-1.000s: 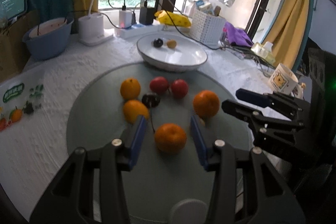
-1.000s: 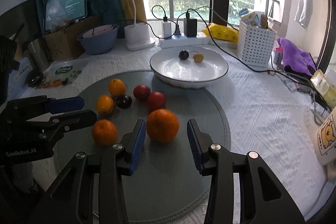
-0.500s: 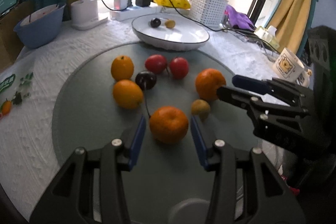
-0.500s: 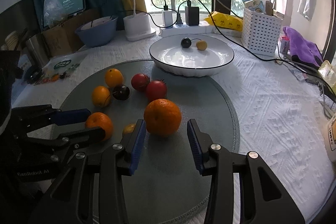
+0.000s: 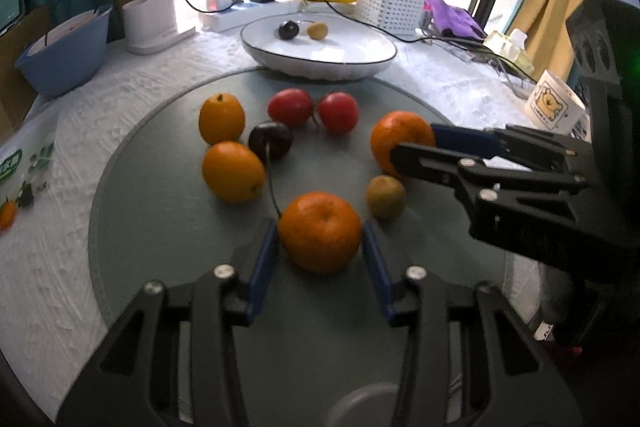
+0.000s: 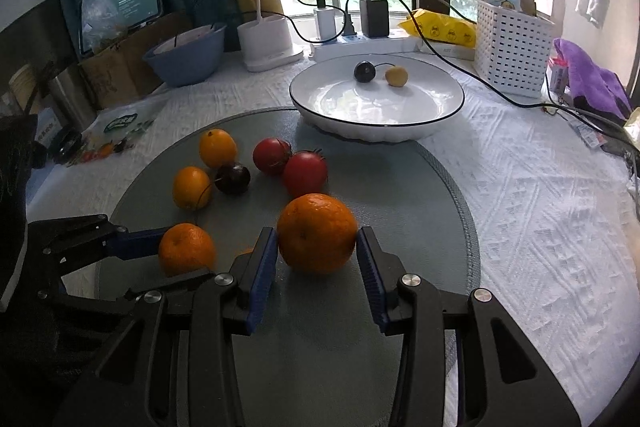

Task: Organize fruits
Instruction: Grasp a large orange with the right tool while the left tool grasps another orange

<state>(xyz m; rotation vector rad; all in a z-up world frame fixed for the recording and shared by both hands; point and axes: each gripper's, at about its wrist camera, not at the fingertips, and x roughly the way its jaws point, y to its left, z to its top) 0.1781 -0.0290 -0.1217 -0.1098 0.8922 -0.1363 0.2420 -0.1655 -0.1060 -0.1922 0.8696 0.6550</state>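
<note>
On the round grey mat (image 5: 160, 227) an orange (image 5: 320, 231) sits between the blue pads of my left gripper (image 5: 320, 239). Its jaws are closing and the pads touch both sides of the fruit. A bigger orange (image 6: 316, 233) lies between the pads of my right gripper (image 6: 317, 239), which stand close beside it without squeezing. Two smaller oranges (image 5: 233, 171), a dark cherry (image 5: 270, 141), two red tomatoes (image 5: 339, 111) and a small brownish fruit (image 5: 386, 191) lie farther up the mat. The white plate (image 6: 376, 135) behind holds a dark cherry (image 6: 365, 71) and a yellow fruit (image 6: 396, 76).
A blue bowl (image 6: 184, 61), a lamp base (image 6: 266, 43), a power strip with chargers and cables (image 6: 360, 41) and a white basket (image 6: 512, 43) line the back. A mug (image 5: 554, 103) stands at the right in the left wrist view. A fruit bag (image 6: 120, 125) lies left of the mat.
Both grippers sank and moved forward, so each orange now fills the gap between its pads. The right gripper's fingers now reach the far orange in the left wrist view.
</note>
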